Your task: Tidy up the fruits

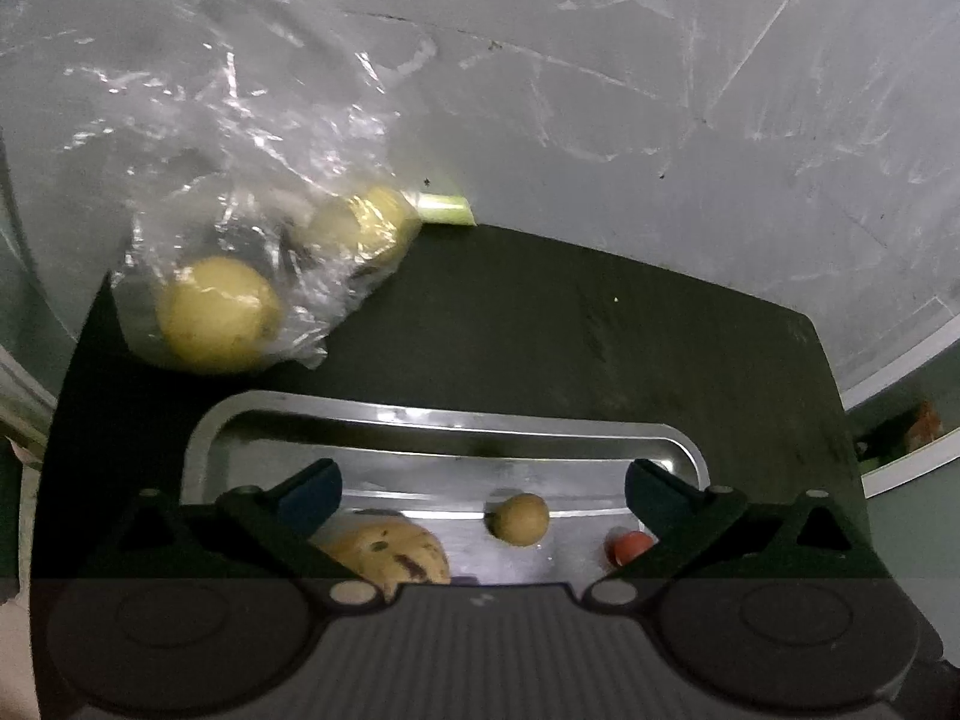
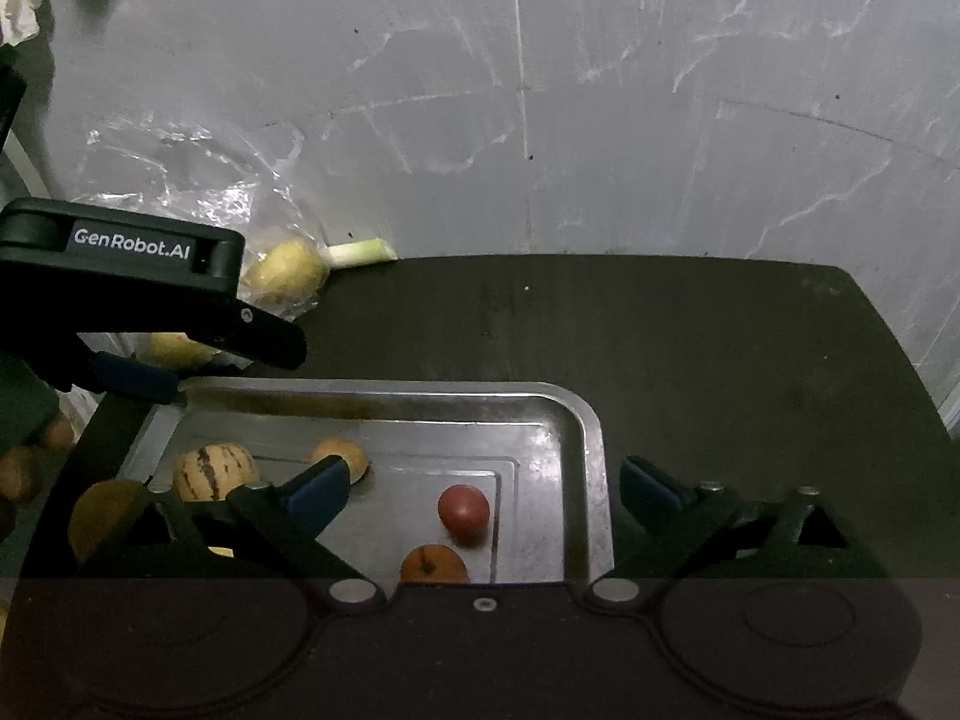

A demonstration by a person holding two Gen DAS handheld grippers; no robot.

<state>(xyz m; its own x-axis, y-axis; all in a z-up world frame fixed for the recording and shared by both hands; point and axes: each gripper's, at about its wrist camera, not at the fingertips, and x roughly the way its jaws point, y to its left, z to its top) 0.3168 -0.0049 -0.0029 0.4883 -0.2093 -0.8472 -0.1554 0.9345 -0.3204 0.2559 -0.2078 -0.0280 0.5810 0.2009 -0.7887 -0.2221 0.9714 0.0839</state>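
A steel tray (image 1: 204, 450) (image 2: 591, 456) lies on a dark table. In it are a striped yellow melon (image 1: 390, 552) (image 2: 215, 471), a small tan round fruit (image 1: 519, 519) (image 2: 342, 453), a red fruit (image 2: 463, 510) (image 1: 627, 545), an orange fruit (image 2: 433, 564) and a yellow fruit (image 2: 102, 519). A clear plastic bag (image 1: 240, 138) at the table's back left holds two yellow fruits (image 1: 219, 312) (image 1: 363, 225). My left gripper (image 1: 483, 486) hovers open over the tray, holding nothing. My right gripper (image 2: 483, 495) is open above the tray's right part, near the red fruit. The left gripper's body (image 2: 132, 276) shows in the right wrist view.
A pale green stalk piece (image 1: 444, 208) (image 2: 363, 252) lies at the table's back edge beside the bag. A scuffed grey wall (image 2: 600, 90) stands right behind the table (image 2: 720, 372). Brown round things (image 2: 18, 471) sit beyond the table's left edge.
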